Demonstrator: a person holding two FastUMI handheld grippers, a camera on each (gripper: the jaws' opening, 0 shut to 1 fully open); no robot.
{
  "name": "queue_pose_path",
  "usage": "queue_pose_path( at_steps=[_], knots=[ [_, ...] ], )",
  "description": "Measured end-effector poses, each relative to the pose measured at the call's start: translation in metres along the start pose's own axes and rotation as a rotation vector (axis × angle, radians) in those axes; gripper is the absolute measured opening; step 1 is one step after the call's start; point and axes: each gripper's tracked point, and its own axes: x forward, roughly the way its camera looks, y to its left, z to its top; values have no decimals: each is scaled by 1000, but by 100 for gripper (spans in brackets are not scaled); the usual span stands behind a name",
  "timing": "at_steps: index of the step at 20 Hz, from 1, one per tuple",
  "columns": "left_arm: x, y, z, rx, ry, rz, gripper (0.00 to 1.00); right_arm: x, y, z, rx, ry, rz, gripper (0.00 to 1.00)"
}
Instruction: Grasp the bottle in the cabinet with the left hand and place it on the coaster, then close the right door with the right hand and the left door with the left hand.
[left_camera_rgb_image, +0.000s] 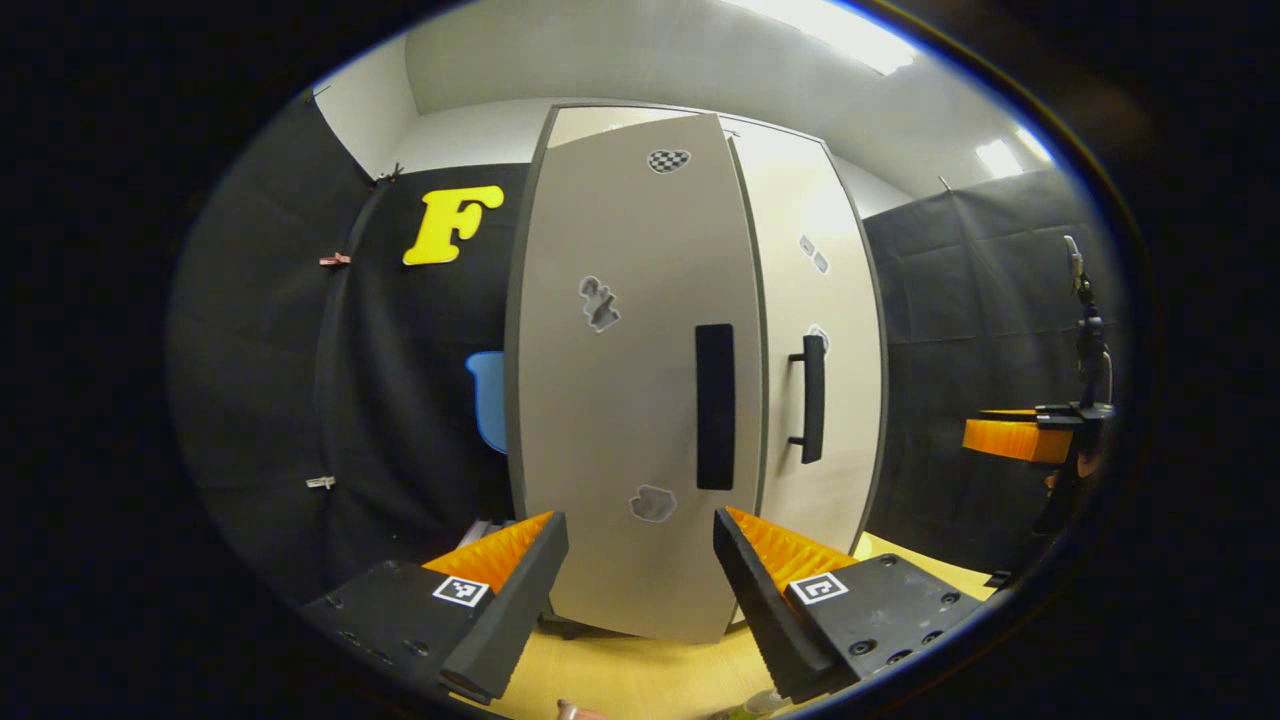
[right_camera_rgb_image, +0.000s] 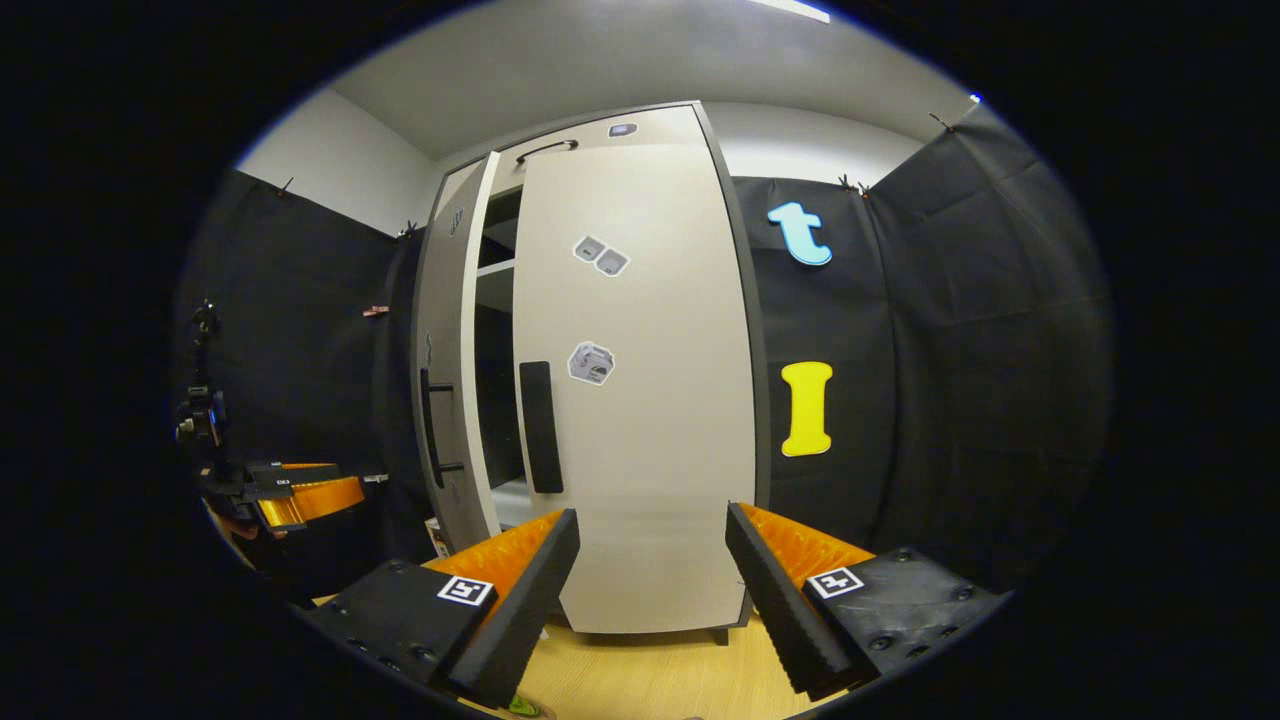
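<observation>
The left gripper is held with its fingers spread apart and nothing between them, facing the left door of the cabinet. The right gripper is likewise released and empty, facing the right door. Both are carried above the front part of the wooden table, on which the cabinet stands toward the back.

In the right gripper view the right door looks shut or nearly so, while the left door is seen swung ajar, with a dark gap and shelves showing between the two. The bottle cannot be made out with any certainty; only unclear slivers are seen at the near table edge in both views, and whether it rests on the coaster cannot be told.

The remaining thing to be handled is judged to be the left door. It is expected to behave as a stiff, light panel on hinges, swinging freely under a gentle push. It could be taken by the vertical bar handle, which is set near its free edge, or simply pressed on the flat face close to that edge, where leverage is greatest. A hard shove might rock the cabinet on the table.
</observation>
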Motion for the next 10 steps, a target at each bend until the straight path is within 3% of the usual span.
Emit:
queue_pose_path(
  at_steps=[4, 10],
  knots=[
    [-6, 11, -1, 6, -4, 45, 93, -4, 1, 1, -6, -4, -19, 98],
    [-11, 7, -4, -13, 4, 25, 93, -13, 5, 1, -23, -1, -20, 98]
  ],
)
